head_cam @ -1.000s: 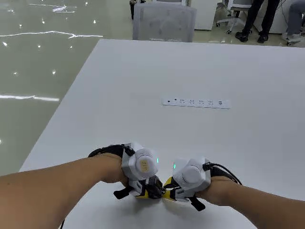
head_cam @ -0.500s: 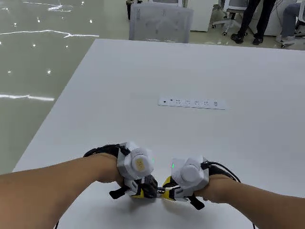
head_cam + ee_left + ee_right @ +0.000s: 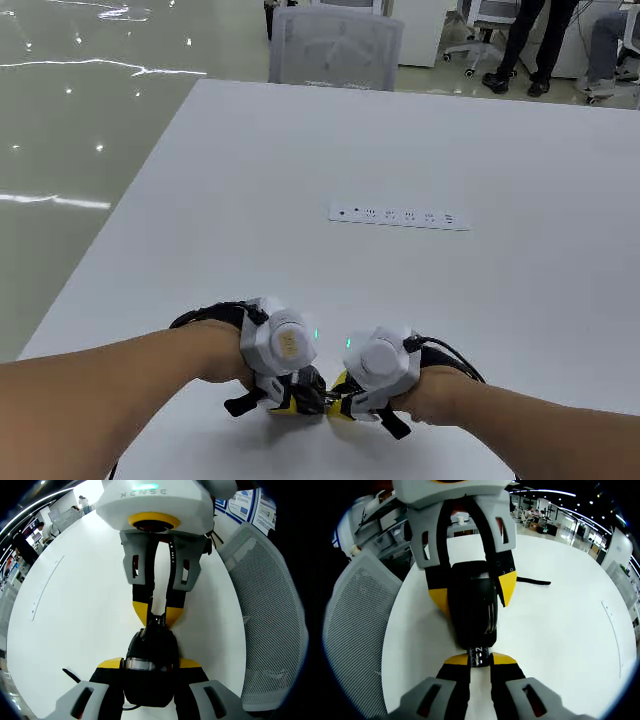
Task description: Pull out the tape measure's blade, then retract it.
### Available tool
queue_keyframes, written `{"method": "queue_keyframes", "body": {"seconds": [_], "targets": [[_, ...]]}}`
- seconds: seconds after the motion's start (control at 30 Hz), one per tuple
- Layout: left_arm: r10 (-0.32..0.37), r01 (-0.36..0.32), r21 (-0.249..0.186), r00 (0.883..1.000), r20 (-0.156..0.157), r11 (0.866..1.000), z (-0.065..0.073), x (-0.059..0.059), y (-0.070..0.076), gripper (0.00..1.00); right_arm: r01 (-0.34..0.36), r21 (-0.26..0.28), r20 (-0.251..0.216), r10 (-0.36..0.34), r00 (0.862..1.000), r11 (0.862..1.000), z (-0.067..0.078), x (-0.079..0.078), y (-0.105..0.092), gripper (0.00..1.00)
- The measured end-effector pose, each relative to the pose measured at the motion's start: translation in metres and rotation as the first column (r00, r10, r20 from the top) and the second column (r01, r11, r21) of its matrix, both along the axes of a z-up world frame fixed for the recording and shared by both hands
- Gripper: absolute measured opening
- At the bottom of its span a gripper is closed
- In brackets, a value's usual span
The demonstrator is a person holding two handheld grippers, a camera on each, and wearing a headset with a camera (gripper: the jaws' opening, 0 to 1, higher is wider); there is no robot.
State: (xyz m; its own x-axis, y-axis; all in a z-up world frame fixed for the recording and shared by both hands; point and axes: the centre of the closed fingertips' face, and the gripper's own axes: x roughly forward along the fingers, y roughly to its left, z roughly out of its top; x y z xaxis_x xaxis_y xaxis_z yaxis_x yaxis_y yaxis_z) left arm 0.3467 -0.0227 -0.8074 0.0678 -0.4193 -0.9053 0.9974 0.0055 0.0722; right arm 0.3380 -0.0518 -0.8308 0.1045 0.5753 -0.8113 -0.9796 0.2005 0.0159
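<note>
A black tape measure lies low over the white table, close to its near edge. My left gripper is shut on its body from both sides. My right gripper faces it and is shut on the blade's end, where a "2" marking shows. Only a very short piece of blade is out of the case. In the head view the left gripper and the right gripper nearly touch, with the tape measure between them.
A white power strip lies mid-table. A grey mesh chair stands at the far end, and another beside the near edge. The tape's black strap trails on the table. People stand at the back.
My right gripper has come a little closer to the left one, so the gap between them is shorter. The head camera has shifted slightly.
</note>
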Motion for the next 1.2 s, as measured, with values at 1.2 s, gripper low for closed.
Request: {"method": "queue_keyframes", "body": {"seconds": [1.2], "targets": [[0.037,-0.037,-0.011,0.999,-0.010,0.999,0.000,0.003,0.000,0.35,-0.021,-0.079,-0.003,0.021,1.000,0.997,-0.001,0.000,-0.029,0.13]]}}
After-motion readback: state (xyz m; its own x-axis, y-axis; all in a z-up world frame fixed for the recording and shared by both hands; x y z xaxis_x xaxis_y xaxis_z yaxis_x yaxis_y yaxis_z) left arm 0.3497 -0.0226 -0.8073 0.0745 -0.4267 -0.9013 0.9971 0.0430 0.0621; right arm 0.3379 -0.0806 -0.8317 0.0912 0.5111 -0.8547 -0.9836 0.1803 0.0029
